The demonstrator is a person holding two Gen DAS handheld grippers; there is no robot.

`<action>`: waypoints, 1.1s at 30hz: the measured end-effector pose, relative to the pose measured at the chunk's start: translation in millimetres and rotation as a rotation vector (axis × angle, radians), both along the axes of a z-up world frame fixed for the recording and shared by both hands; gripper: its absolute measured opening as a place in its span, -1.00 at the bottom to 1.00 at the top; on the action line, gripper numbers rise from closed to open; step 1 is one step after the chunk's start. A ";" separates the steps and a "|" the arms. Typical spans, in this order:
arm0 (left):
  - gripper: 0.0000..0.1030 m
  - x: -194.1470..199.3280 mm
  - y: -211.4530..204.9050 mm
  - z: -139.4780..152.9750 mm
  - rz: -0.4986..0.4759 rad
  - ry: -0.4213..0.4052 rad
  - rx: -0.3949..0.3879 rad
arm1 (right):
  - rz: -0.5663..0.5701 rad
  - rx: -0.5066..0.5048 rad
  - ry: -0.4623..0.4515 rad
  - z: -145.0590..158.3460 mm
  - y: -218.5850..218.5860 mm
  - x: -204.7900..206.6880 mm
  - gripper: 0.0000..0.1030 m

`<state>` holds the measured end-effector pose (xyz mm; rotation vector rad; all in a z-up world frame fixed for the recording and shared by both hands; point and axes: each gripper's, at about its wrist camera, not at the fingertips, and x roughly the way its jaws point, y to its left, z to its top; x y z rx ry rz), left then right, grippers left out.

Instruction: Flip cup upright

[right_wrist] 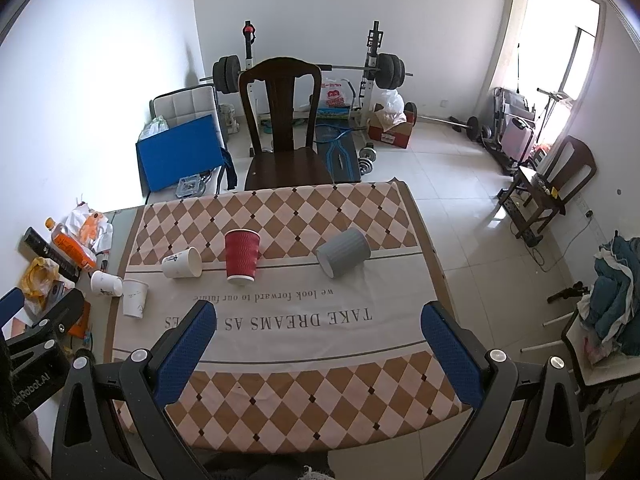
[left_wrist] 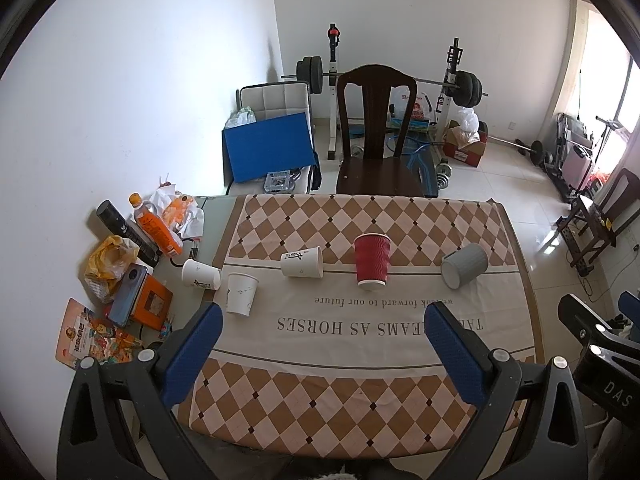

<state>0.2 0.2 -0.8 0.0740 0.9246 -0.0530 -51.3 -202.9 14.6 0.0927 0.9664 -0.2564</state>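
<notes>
A red ribbed paper cup (left_wrist: 373, 261) (right_wrist: 241, 255) stands upside down, rim on the tablecloth. A grey ribbed cup (left_wrist: 465, 265) (right_wrist: 343, 257) lies on its side to its right. A white paper cup (left_wrist: 302, 262) (right_wrist: 182, 263) lies on its side to its left. Another white cup (left_wrist: 201, 274) (right_wrist: 106, 283) lies at the cloth's left edge, and one (left_wrist: 241, 294) (right_wrist: 135, 297) stands inverted beside it. My left gripper (left_wrist: 324, 326) and right gripper (right_wrist: 318, 324) are both open and empty, above the near part of the table, well short of the cups.
The table (left_wrist: 520, 248) carries a checked cloth (right_wrist: 280, 384). Clutter sits at its left: an orange bottle (left_wrist: 154, 226), a phone (left_wrist: 127, 294), snack packets (left_wrist: 94, 340). A dark wooden chair (left_wrist: 376, 140) stands at the far side. Weights and boxes lie behind.
</notes>
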 end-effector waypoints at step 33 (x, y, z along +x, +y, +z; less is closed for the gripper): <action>1.00 0.1 0.1 0.0 0.002 0.000 0.000 | 0.003 -0.003 -0.004 6.5 4.0 -5.4 1.00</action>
